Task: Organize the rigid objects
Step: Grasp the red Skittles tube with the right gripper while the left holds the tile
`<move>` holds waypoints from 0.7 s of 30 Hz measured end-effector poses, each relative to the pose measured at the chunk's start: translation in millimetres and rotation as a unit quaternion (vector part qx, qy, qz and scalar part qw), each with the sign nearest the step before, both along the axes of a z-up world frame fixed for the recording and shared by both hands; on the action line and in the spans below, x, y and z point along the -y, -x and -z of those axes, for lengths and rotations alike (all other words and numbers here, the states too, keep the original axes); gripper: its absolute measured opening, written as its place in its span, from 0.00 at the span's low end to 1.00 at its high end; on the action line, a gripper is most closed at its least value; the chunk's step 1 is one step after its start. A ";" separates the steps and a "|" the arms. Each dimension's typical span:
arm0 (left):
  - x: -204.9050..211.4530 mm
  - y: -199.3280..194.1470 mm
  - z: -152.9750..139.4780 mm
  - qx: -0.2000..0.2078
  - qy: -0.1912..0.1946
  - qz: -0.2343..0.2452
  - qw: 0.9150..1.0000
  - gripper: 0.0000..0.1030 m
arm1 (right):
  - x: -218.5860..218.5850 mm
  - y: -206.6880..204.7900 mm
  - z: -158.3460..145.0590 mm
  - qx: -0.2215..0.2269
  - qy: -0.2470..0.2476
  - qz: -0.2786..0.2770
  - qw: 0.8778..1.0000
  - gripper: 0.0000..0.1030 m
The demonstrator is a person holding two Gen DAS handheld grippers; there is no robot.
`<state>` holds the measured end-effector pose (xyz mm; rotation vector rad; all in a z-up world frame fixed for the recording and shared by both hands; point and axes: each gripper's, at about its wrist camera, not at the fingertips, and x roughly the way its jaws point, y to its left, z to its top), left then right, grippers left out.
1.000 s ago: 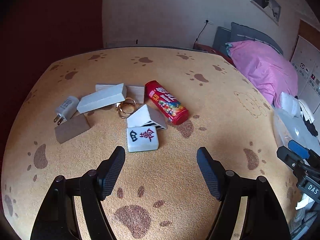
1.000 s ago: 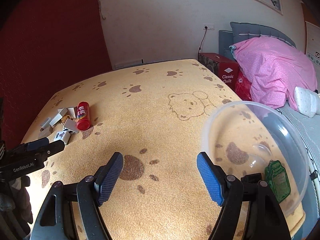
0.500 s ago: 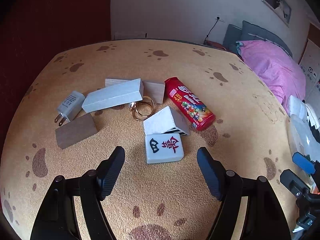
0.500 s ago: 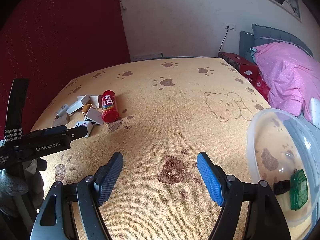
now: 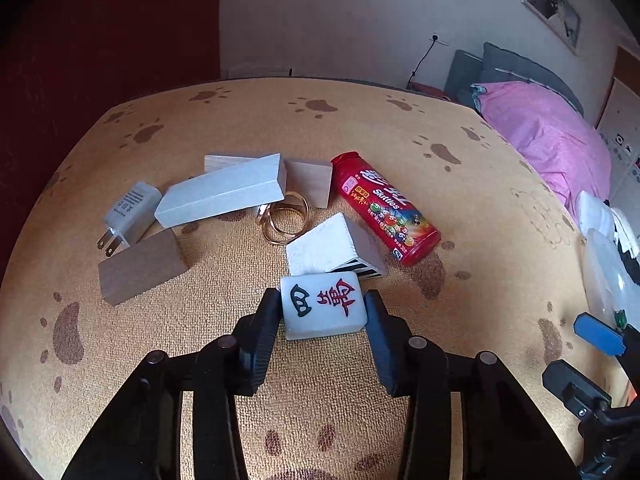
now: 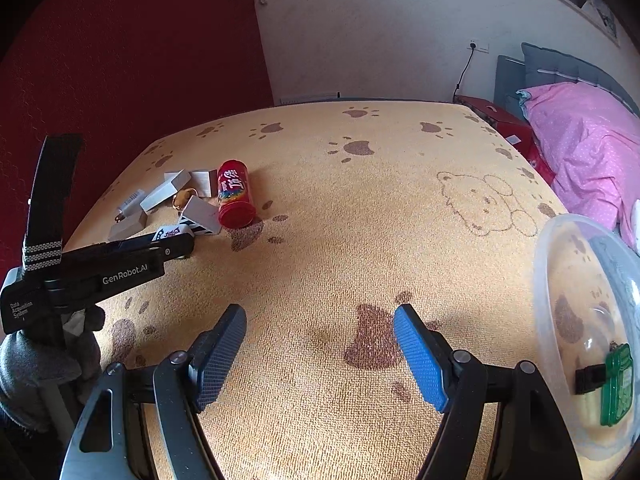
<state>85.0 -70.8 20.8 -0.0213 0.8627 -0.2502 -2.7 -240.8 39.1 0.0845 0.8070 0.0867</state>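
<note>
A second ago the left gripper [image 5: 323, 312] hung wide above the bare paw-print cloth, with the mahjong tile [image 5: 323, 305] lying ahead of it; now its fingers are closing on the tile's two short sides, the left pad against it and the right one touching or all but touching. The tile lies low in the middle of the left wrist view, on the desk [image 5: 480, 200], touching the white wedge block [image 5: 326, 246] behind it. I judge the pick is nearly secured, with a lift toward the clear plastic bowl [image 6: 560, 264] at the right edge of the right wrist view likely next. The right gripper [image 6: 320, 354] remains spread with nothing between its blue pads. Readable writing: "Skittles" on the red tube [image 5: 386, 212], red and black characters on the tile, and "GenRobot.AI" and "Data Acquisition System" on the left gripper's body.
</note>
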 end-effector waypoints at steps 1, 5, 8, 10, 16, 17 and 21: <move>-0.9 0.9 -0.3 0.001 0.001 0.000 1.000 0.42 | -1.4 -0.6 -0.3 0.000 0.000 -0.004 1.000 0.77; -5.7 5.8 -4.6 0.009 0.002 -0.006 1.000 0.40 | -7.6 -6.0 -1.9 -0.003 -0.013 -0.030 0.999 0.77; -12.0 9.9 -7.6 0.012 0.003 -0.011 1.000 0.39 | -14.8 -12.1 -3.7 -0.002 -0.014 -0.049 0.999 0.77; -16.6 12.9 -8.1 0.013 -0.001 -0.016 1.000 0.39 | -21.0 -17.8 -4.8 0.000 -0.013 -0.063 0.998 0.77; -31.5 22.4 -5.9 0.011 -0.003 -0.026 1.000 0.39 | -41.4 -40.2 -4.5 -0.006 -0.026 -0.120 0.992 0.77; -34.4 24.0 -5.6 0.011 -0.003 -0.029 1.000 0.39 | -45.5 -44.1 -3.7 -0.009 -0.029 -0.131 0.991 0.77; -45.4 28.7 -4.4 0.010 -0.002 -0.040 0.999 0.39 | -59.5 -60.2 1.9 -0.021 -0.041 -0.165 0.985 0.73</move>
